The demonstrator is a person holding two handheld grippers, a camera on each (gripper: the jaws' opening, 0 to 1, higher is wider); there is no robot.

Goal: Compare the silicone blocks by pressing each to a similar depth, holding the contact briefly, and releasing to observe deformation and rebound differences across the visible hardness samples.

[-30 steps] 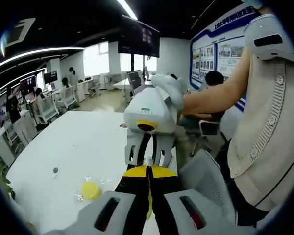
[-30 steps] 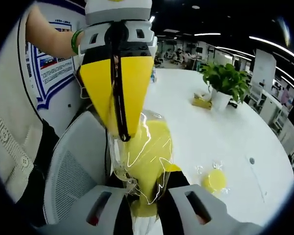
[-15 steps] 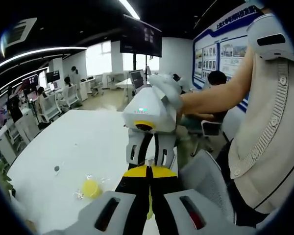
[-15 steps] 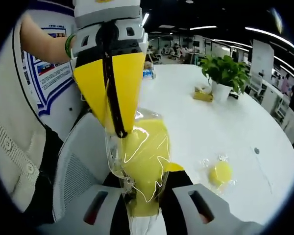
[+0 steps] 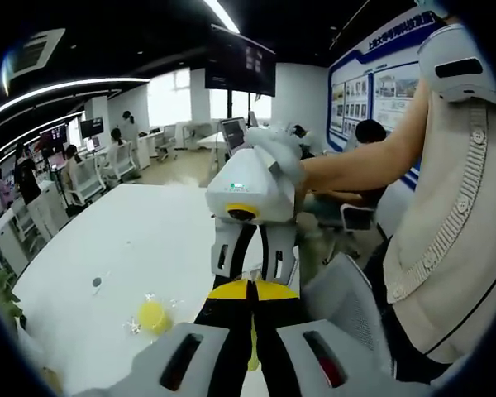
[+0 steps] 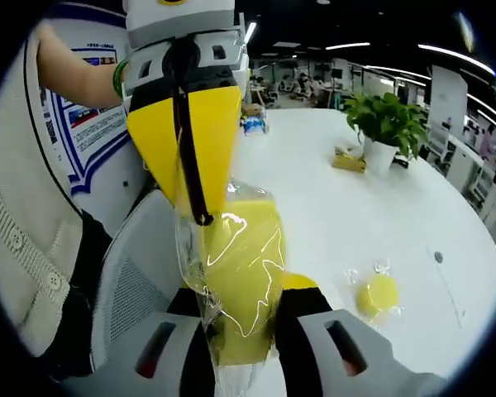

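Observation:
A yellow silicone block in a clear plastic bag [image 6: 240, 277] hangs between both grippers above the table edge. My right gripper [image 6: 244, 310] is shut on the bag's lower part. My left gripper [image 6: 200, 217] reaches in from above, its yellow jaws shut on the top of the bag. In the left gripper view my left gripper [image 5: 250, 288] is shut tip to tip against the right gripper [image 5: 250, 266], with a thin yellow edge of the block [image 5: 253, 356] between my jaws. A second wrapped yellow block [image 6: 379, 294] [image 5: 153, 317] lies on the white table [image 6: 347, 207].
A potted plant [image 6: 387, 124] and a small yellow box [image 6: 348, 160] stand at the table's far side. A grey mesh chair [image 6: 128, 289] sits just below the grippers. The person's arm [image 5: 355, 161] and light top [image 5: 446, 231] are on the right. Desks and people fill the background.
Both views have shifted slightly with the hands. The bagged block stays held between the two grippers, and the block on the table has not moved.

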